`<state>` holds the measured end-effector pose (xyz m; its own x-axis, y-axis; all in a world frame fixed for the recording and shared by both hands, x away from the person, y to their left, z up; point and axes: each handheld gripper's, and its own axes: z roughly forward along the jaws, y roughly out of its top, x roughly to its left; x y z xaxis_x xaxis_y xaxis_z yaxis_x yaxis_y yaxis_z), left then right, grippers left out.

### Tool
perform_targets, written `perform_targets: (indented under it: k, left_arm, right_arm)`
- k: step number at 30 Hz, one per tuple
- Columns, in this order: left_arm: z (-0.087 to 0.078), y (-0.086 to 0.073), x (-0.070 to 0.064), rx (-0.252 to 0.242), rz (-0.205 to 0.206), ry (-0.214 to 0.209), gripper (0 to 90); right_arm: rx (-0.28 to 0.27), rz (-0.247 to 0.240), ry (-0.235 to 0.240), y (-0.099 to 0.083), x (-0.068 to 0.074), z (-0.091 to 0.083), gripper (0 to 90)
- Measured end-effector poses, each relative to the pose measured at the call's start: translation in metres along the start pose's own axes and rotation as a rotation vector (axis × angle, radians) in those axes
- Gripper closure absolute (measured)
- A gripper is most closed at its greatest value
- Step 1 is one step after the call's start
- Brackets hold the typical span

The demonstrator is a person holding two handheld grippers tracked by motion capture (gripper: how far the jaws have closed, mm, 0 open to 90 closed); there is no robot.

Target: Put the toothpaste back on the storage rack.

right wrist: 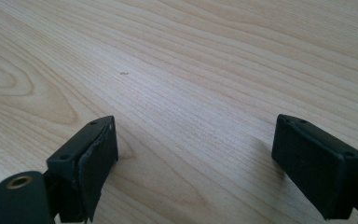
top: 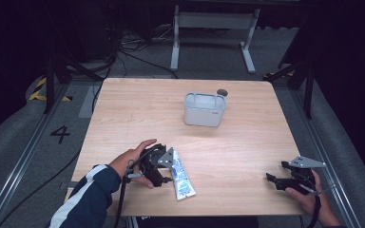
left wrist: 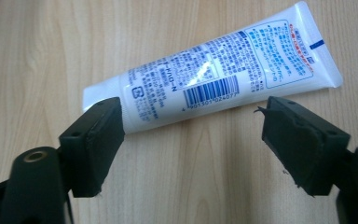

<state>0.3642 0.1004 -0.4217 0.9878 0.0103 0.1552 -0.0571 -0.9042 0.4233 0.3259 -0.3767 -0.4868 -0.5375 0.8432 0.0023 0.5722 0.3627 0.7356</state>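
The tube (top: 181, 175) lies flat on the wooden surface (top: 247, 152), down near the person's edge at about 7 o'clock from the middle, its long axis running roughly 11 to 5 o'clock in the high view. The left hand-held gripper (top: 168, 168) sits right at the tube's left side, at 9 o'clock from it. In the left gripper view its jaws stand wide apart and clasp nothing; the tube (left wrist: 214, 77) lies just beyond the tips, the left jaw overlapping the blunt cap end, the right jaw short of the flat crimped end. I cannot tell whether the left jaw touches it.

It looks like a soft plastic squeeze tube, white with blue print and a barcode. My guess is that it is light and gives under pressure, with a glossy skin that may slide between hard pads. The crimped tail is thin and floppy, so a poor place to pinch; the cap end is stiffer but narrower. I would take it across the width near the middle of the body, around the barcode, with jaws turned to straddle it rather than lie along it, and close gently so nothing squeezes out.

The right hand-held gripper (top: 278, 180) rests well apart at 4 o'clock near the surface's edge, jaws wide open over bare wood. A grey bin (top: 204, 110) stands toward 12 o'clock, a small dark disc (top: 222, 92) just behind it.
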Motion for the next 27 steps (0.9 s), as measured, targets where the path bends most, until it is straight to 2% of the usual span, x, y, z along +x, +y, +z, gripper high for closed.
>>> perform_targets:
  k: [2, 9, 13, 15, 17, 19, 20, 21, 24, 27]
  left_arm:
    - [0.002, 0.004, 0.000, 0.022, 0.018, -0.002, 20.6]
    - [0.009, 0.018, -0.001, 0.033, 0.058, -0.033, 20.5]
    - [0.015, 0.029, 0.001, 0.071, 0.107, -0.071, 18.1]
    - [0.016, 0.033, 0.001, 0.083, 0.105, -0.088, 19.0]
    - [0.020, 0.038, 0.003, 0.095, 0.132, -0.101, 18.4]
    - [0.023, 0.042, 0.001, 0.106, 0.131, -0.122, 15.3]
    - [0.024, 0.045, 0.000, 0.116, 0.142, -0.143, 15.3]
    - [0.024, 0.045, 0.000, 0.116, 0.142, -0.143, 15.7]
    - [0.023, 0.048, 0.000, 0.131, 0.141, -0.183, 16.1]
    - [0.023, 0.049, -0.002, 0.148, 0.155, -0.191, 15.0]
  right_arm:
    - [0.000, 0.000, 0.000, 0.000, 0.000, 0.000, 14.7]
    - [0.000, 0.000, 0.000, 0.000, 0.000, 0.000, 14.7]
    - [0.000, 0.001, 0.000, 0.000, 0.000, 0.000, 14.6]
    - [0.000, 0.001, -0.001, 0.000, 0.000, 0.000, 14.6]
    - [0.000, 0.002, 0.000, 0.000, 0.000, 0.000, 14.6]
    - [0.000, 0.001, -0.001, 0.000, 0.000, 0.000, 14.6]
    - [0.000, 0.002, -0.002, 0.000, 0.000, 0.000, 14.6]
    - [0.000, 0.002, -0.002, 0.000, 0.000, 0.000, 14.6]
    - [0.000, 0.002, -0.003, 0.000, 0.000, 0.000, 14.6]
    - [0.000, 0.002, -0.003, 0.000, 0.000, 0.000, 14.6]
